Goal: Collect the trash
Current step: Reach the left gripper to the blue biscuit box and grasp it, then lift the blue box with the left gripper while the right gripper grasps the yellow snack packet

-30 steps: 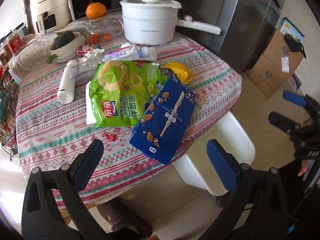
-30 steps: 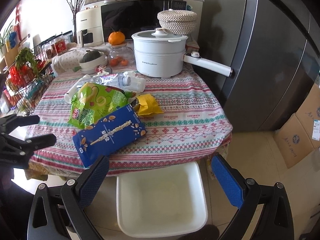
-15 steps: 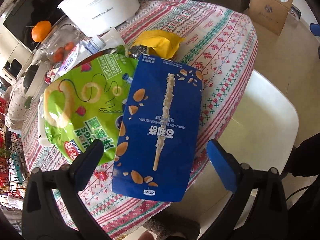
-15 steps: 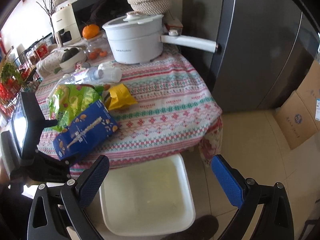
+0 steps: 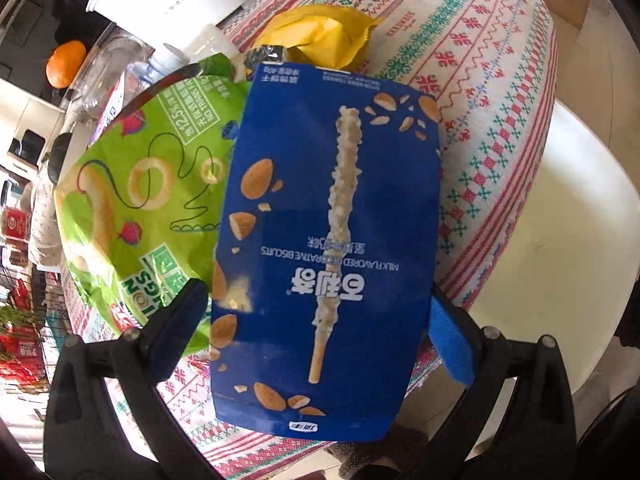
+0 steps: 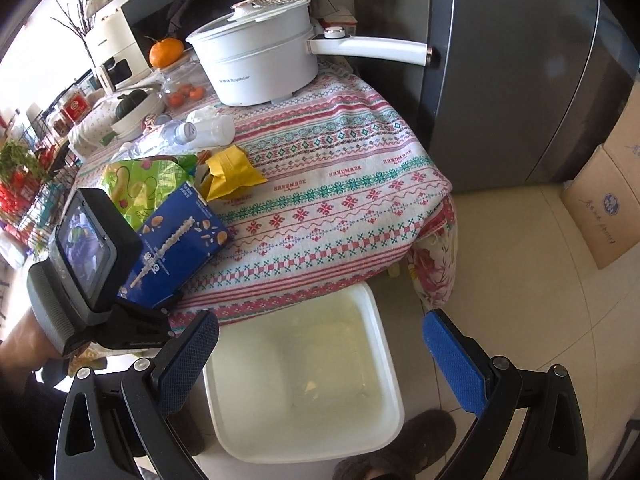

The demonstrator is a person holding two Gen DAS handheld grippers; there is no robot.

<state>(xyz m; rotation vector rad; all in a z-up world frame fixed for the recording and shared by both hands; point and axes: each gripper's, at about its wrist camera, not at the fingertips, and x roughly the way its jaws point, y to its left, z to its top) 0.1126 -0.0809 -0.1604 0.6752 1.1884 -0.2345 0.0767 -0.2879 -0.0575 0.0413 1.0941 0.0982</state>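
A blue biscuit box [image 5: 324,248] lies at the table's near edge, partly over a green onion-ring bag [image 5: 136,200], with a crumpled yellow wrapper [image 5: 320,40] behind it. My left gripper [image 5: 312,332] is open, its fingers on either side of the box's near end, not closed on it. In the right wrist view the box [image 6: 180,240], green bag [image 6: 140,184] and yellow wrapper [image 6: 228,172] lie on the table. My right gripper [image 6: 320,364] is open and empty above the white bin [image 6: 308,384] on the floor.
A white pot [image 6: 256,60], plastic bottles [image 6: 192,132], an orange [image 6: 166,51] and jars stand farther back on the patterned tablecloth [image 6: 340,184]. A grey fridge [image 6: 500,60] is at the right, cardboard boxes [image 6: 608,208] on the floor, a slipper [image 6: 400,452] near the bin.
My left gripper has moved forward and down onto the blue box, which now sits between its fingers. My right gripper has dropped lower over the bin.
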